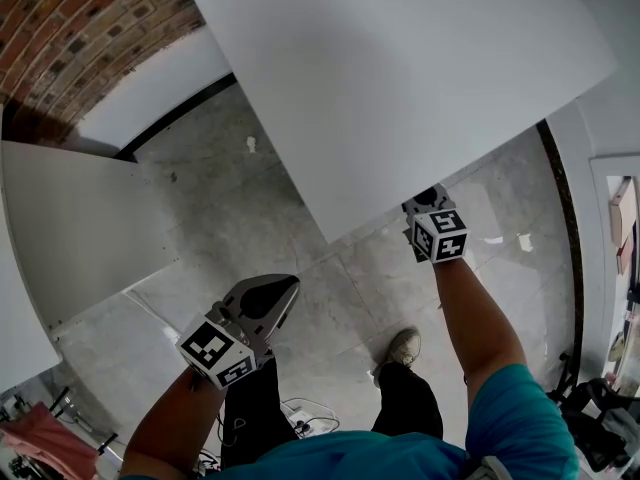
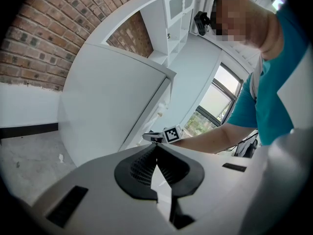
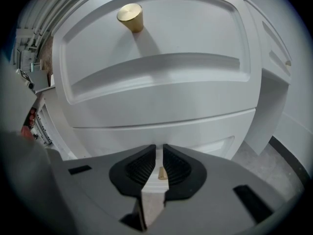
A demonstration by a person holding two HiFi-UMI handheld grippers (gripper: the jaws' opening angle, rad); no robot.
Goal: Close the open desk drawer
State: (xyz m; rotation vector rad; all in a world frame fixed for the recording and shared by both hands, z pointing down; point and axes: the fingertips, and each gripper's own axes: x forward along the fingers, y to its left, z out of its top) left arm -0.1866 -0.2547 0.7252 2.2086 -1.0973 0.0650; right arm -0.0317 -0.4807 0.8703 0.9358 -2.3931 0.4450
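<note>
White panelled drawer front [image 3: 161,43] with its round brass knob [image 3: 130,16] fills the right gripper view, tucked under the white desk top [image 1: 400,68], and it seems to stand proud of the front below. Our right gripper [image 3: 159,153] faces it squarely, jaws pinched to a thin slit on nothing: set to push, we reckon, not grab. Our left gripper [image 1: 272,290] hangs low over the grey tiled floor [image 1: 250,198], closed and empty, out of the way.
</note>
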